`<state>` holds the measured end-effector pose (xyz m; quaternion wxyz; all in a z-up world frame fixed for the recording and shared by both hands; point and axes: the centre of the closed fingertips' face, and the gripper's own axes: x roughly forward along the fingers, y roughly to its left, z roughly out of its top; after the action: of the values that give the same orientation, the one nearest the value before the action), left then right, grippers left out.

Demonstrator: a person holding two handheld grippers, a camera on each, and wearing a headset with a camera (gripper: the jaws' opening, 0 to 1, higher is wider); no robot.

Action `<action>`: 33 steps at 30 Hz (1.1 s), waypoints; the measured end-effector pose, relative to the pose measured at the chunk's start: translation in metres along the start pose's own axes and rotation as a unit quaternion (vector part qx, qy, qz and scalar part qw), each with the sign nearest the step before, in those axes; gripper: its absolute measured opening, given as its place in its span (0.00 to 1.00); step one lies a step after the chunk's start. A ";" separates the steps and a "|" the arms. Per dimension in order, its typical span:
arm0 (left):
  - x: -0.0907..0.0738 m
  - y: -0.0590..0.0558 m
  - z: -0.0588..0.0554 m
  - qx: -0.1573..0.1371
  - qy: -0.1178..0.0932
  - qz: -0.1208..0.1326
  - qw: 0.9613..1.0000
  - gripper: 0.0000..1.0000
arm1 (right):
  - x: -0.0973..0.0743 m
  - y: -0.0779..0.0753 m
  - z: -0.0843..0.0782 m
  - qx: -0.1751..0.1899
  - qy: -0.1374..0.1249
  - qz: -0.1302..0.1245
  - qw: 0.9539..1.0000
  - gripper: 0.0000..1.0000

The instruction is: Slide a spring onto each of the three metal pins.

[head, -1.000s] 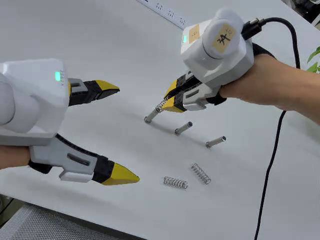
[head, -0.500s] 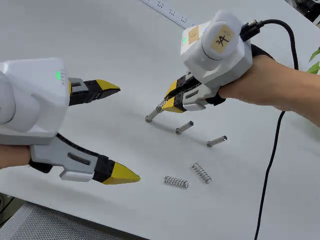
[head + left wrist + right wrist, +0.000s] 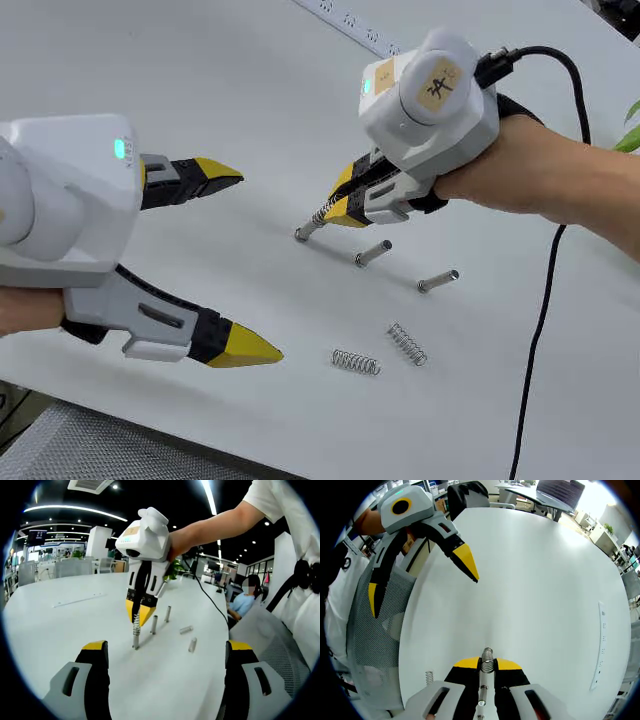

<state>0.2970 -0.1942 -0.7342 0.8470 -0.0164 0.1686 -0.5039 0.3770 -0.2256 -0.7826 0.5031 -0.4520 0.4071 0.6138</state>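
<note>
**Head view.** The right tongs [image 3: 340, 205] cover the upper end of the spring [image 3: 319, 214] and the top of the pin [image 3: 303, 233] inside it. How much of the coil lies between the jaws cannot be told. The housing of the left tongs [image 3: 260, 265] is cut off at the 9 o'clock edge, and the cable [image 3: 545, 300] at 6 o'clock.

**Left gripper view.** Two small pieces [image 3: 192, 644] lie on the surface [image 3: 60, 625] at 3 o'clock of the held spring. They are too small to identify as springs or pins.
</note>
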 end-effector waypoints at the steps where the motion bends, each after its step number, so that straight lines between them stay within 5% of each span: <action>1: 0.000 0.000 0.000 0.000 -0.001 0.000 1.000 0.96 | 0.001 0.000 0.000 0.000 -0.001 0.000 1.000 0.06; 33: 0.001 0.002 -0.002 -0.006 -0.003 0.000 1.000 0.95 | 0.030 -0.003 -0.007 -0.003 0.002 0.007 1.000 0.07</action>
<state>0.2983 -0.1934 -0.7368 0.8473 -0.0226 0.1693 -0.5030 0.3786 -0.2246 -0.8136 0.4969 -0.4520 0.4091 0.6177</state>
